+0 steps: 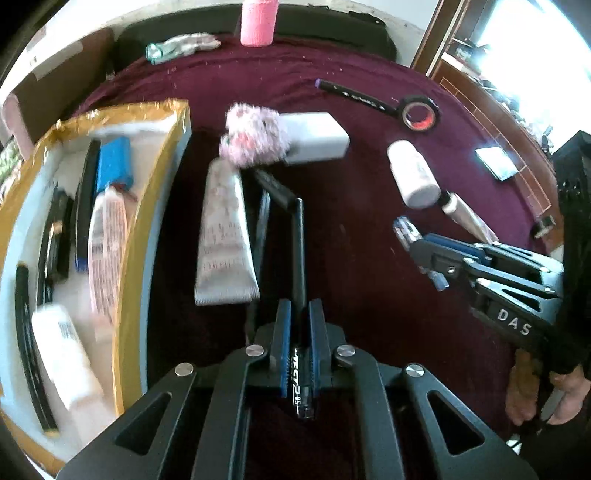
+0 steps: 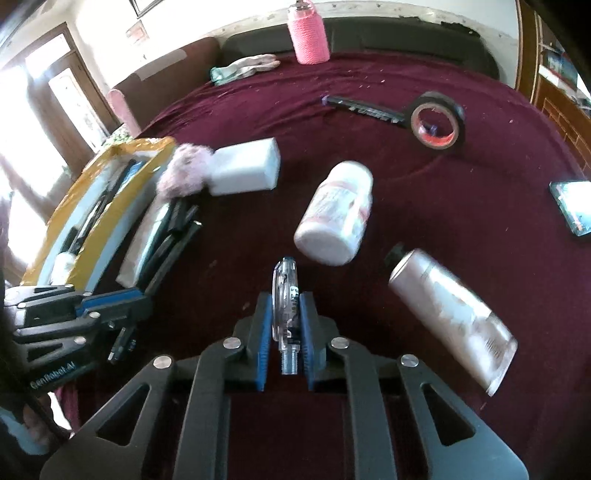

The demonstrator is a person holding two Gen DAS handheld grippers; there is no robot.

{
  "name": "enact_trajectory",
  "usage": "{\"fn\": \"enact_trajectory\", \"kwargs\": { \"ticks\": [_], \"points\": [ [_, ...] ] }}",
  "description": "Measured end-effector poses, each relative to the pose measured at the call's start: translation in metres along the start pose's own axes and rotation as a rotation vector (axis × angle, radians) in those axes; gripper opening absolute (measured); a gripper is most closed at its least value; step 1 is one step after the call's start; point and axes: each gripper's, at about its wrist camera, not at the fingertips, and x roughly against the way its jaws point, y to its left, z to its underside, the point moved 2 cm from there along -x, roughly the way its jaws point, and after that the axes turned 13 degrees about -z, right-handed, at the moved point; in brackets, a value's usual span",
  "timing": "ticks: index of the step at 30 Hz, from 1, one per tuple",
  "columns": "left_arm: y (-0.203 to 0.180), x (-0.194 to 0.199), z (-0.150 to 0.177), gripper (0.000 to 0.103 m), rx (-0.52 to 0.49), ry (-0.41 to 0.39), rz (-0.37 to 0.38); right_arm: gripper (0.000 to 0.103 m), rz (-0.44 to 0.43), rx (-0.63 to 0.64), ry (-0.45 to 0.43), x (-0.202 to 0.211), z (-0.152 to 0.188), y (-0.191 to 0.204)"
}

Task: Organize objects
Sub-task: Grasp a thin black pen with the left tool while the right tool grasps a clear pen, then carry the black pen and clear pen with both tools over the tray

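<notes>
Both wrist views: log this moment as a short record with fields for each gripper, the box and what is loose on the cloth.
left gripper: shut on black pen
right gripper: shut on clear pen
box: open, at the left, holds tubes, dark pens and a blue item
cloth: maroon, covers the surface
loose on cloth: white bottle on its side, tape roll, silver tube, white block, fluffy pink item
far edge: pink bottle, upright

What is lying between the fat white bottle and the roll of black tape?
Nothing. Between the white bottle and the tape roll there is only bare maroon cloth, clearest in the right wrist view.
</notes>
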Motion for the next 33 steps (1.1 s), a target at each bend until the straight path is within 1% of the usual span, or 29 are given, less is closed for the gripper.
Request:
{"fn": "enact_trajectory", "kwargs": {
  "ticks": [3,5,7,11,14,18,20,22,25,27,29,32,33],
  "points": [
    [0.0,0.009,0.013,0.007,-0.004,0.02,0.003,0.012,0.003,-0.008,0.007,0.002,0.01,0.01],
    [0.0,0.013,0.02,0.007,-0.01,0.025,0.009,0.012,-0.013,-0.03,0.015,0.004,0.017,0.015],
    [-0.002,0.016,0.024,0.007,-0.011,0.027,0.006,0.011,-0.001,-0.015,0.025,0.005,0.022,0.023],
    [-0.003,0.014,0.021,0.007,-0.001,0.028,0.004,0.011,0.014,-0.002,0.04,0.006,0.031,0.034],
    [-0.008,0.012,0.017,0.007,-0.016,0.011,-0.01,0.011,0.041,0.016,0.041,0.006,0.032,0.037],
    [-0.013,0.012,0.016,0.007,-0.05,-0.011,-0.044,0.011,0.046,0.014,0.041,0.007,0.033,0.037],
    [-0.014,0.013,0.017,0.007,-0.044,-0.012,-0.045,0.01,0.047,0.015,0.041,0.008,0.034,0.037],
    [-0.011,0.016,0.02,0.007,-0.025,-0.006,-0.02,0.009,0.037,0.01,0.035,0.01,0.034,0.038],
    [-0.008,0.021,0.025,0.007,-0.01,0.001,0.015,0.009,0.01,0.007,0.033,0.012,0.036,0.041],
    [-0.006,0.025,0.027,0.007,0.004,0.01,0.05,0.009,0.012,0.012,0.035,0.011,0.038,0.045],
    [-0.004,0.032,0.028,0.007,0.021,0.012,0.086,0.009,-0.009,0.005,0.036,0.012,0.04,0.046],
    [-0.003,0.04,0.028,0.007,0.024,-0.003,0.078,0.009,-0.043,-0.008,0.024,0.016,0.043,0.049],
    [-0.001,0.042,0.029,0.007,0.025,-0.003,0.087,0.009,-0.042,-0.009,0.019,0.017,0.043,0.05]
  ]
}}
